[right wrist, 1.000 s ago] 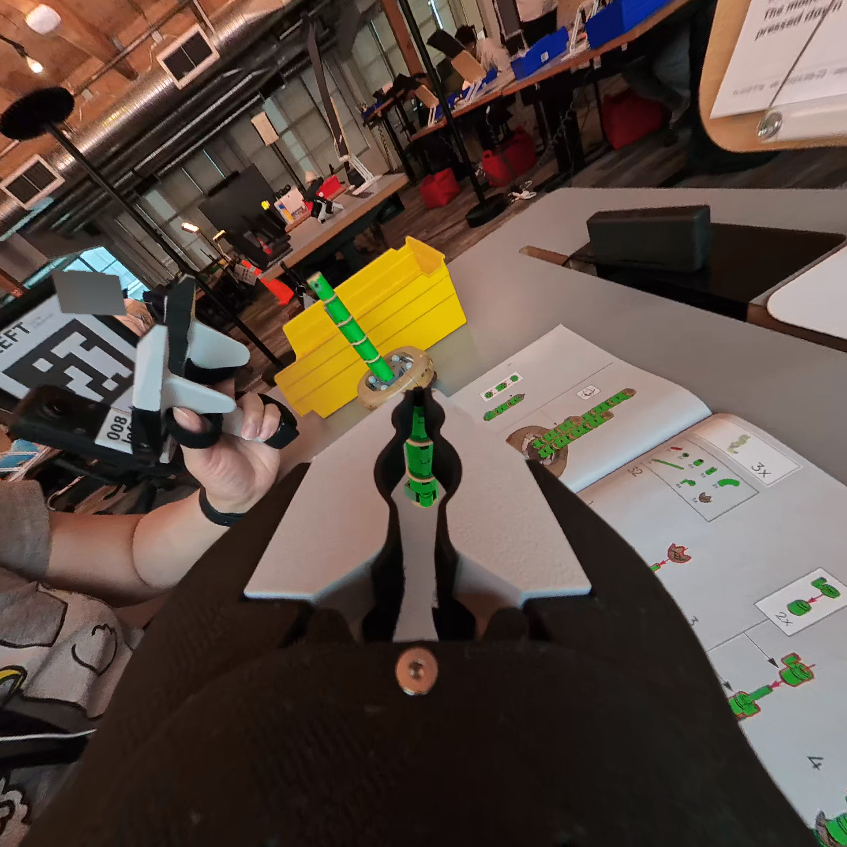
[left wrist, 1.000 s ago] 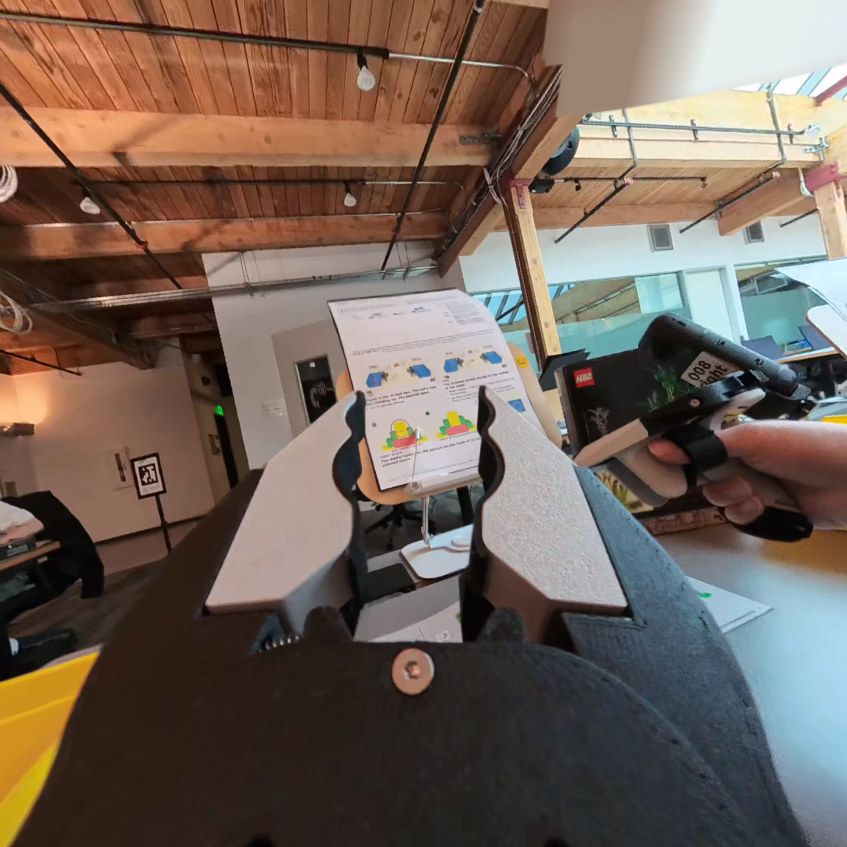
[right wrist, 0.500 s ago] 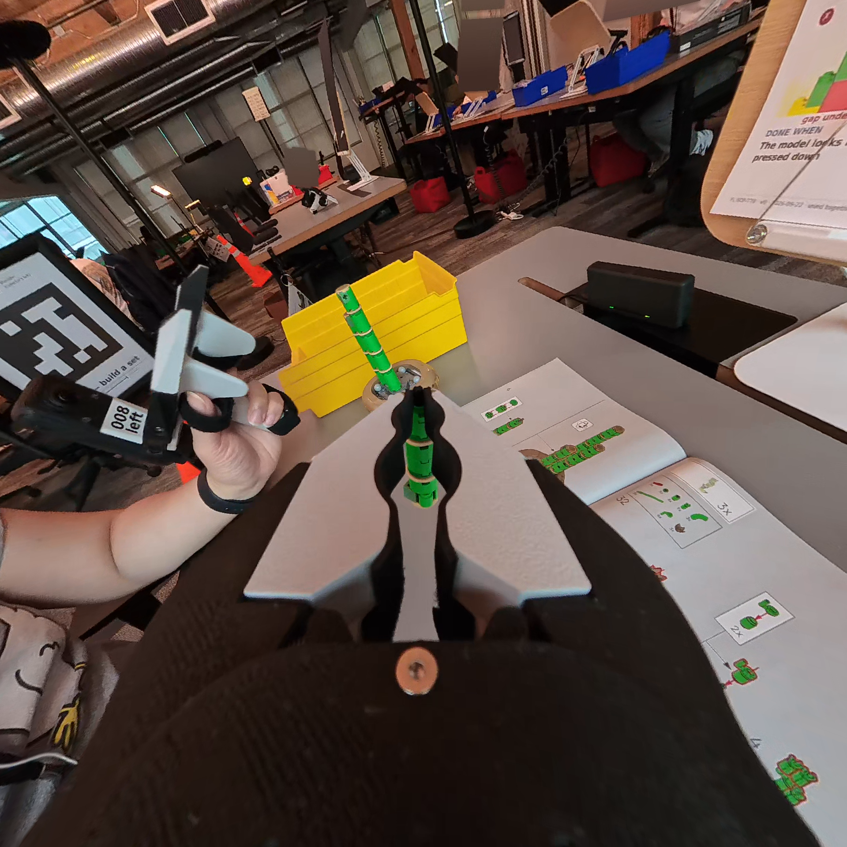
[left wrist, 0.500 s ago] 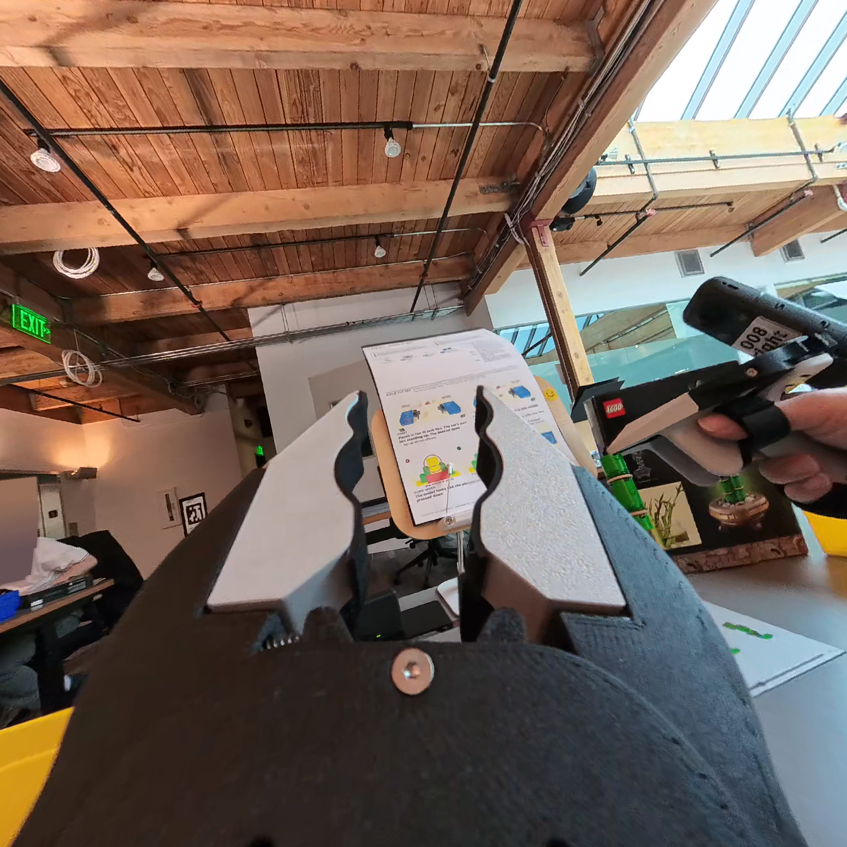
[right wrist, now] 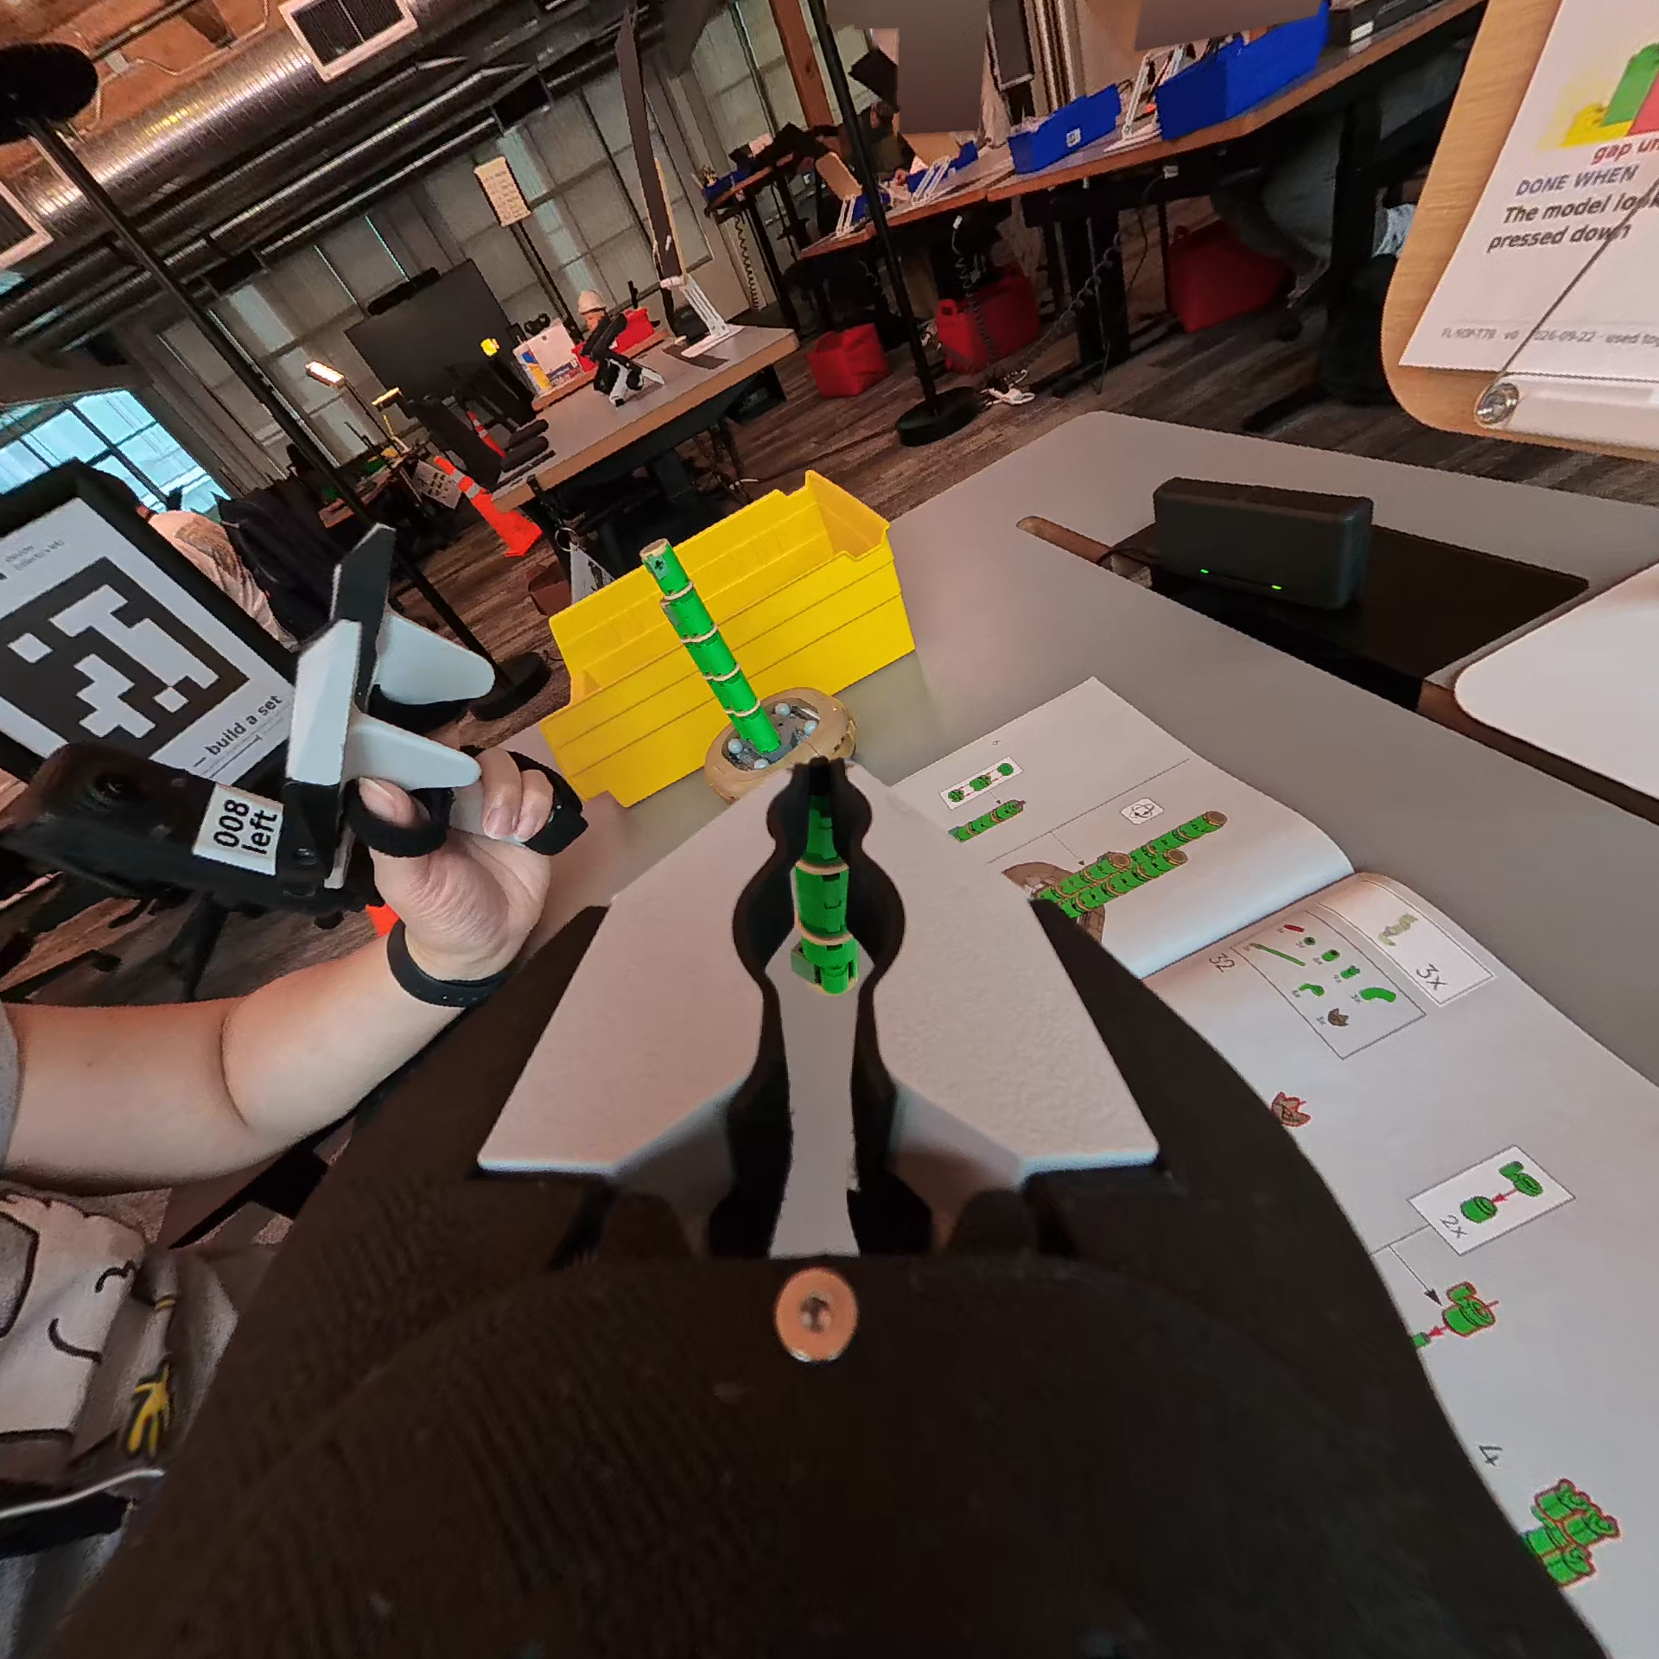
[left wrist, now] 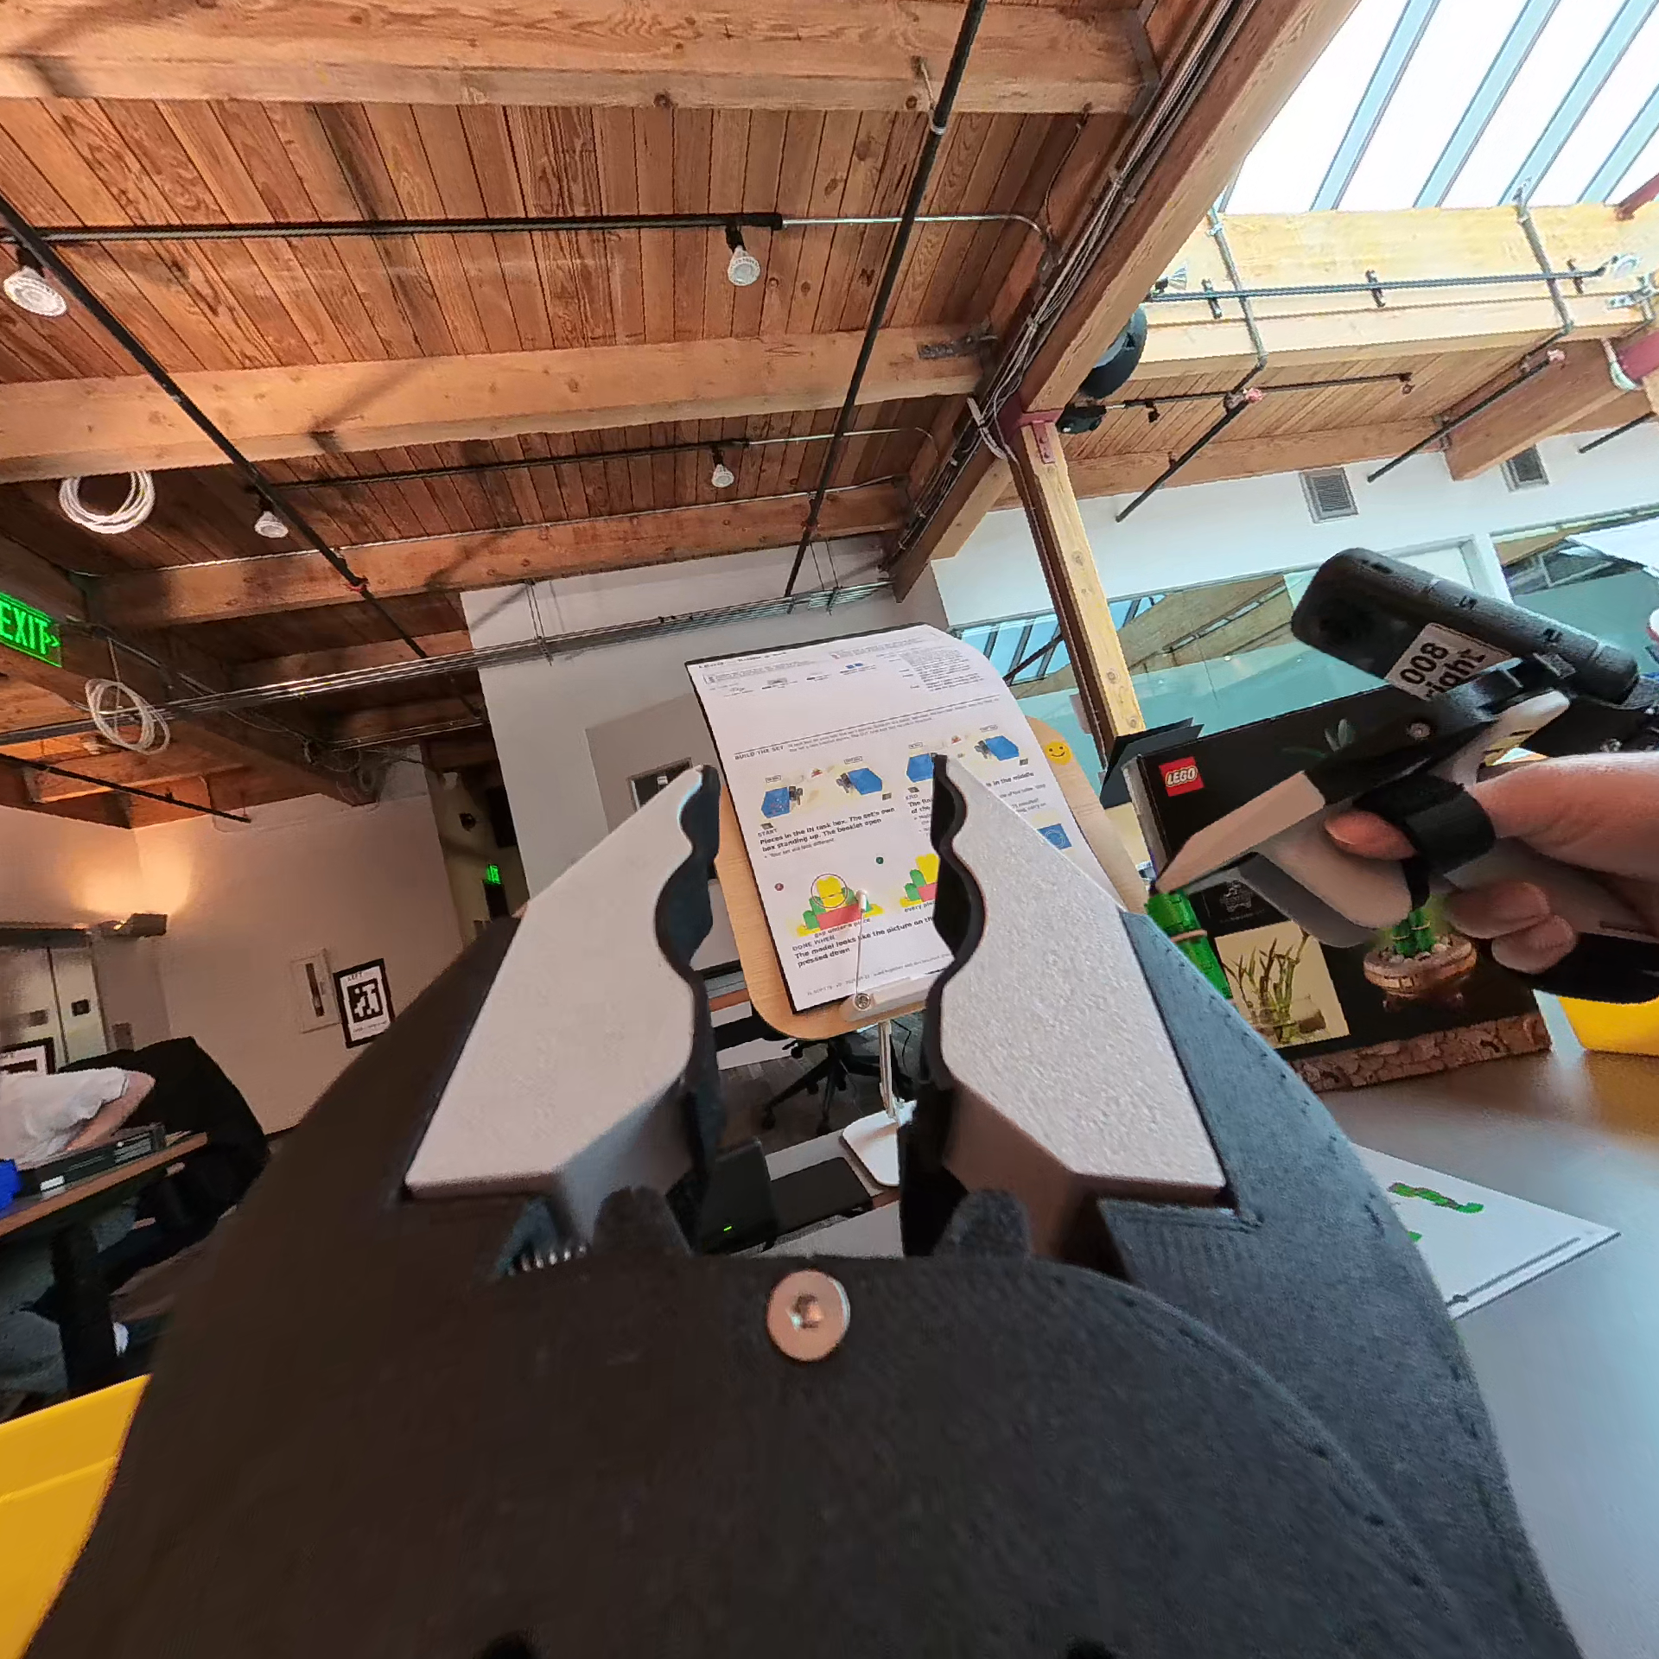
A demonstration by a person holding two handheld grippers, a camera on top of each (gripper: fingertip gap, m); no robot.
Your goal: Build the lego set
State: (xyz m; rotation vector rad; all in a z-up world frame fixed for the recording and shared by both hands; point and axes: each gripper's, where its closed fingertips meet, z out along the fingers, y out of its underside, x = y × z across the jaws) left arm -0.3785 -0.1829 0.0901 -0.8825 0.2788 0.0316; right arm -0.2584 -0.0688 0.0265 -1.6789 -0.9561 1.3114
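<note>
Your right gripper [right wrist: 819, 781] is clamping a green stalk segment [right wrist: 821, 907] between its closed fingers, held above the open booklet [right wrist: 1347, 1014] on the table [right wrist: 1032, 574]. Just ahead, the tan base [right wrist: 779, 745] is carrying a tilted green stalk [right wrist: 709, 655], in front of the yellow bin [right wrist: 808, 619]. Your left gripper [left wrist: 821, 785] is pointing upward, jaws apart and holding nothing, toward the instruction sheet [left wrist: 853, 808] on its stand.

Your hand-held gripper [right wrist: 819, 772] has grey fingers, black body, a silver screw [right wrist: 815, 1316] at 6 o'clock; your wrist wears a black band [right wrist: 440, 974].
</note>
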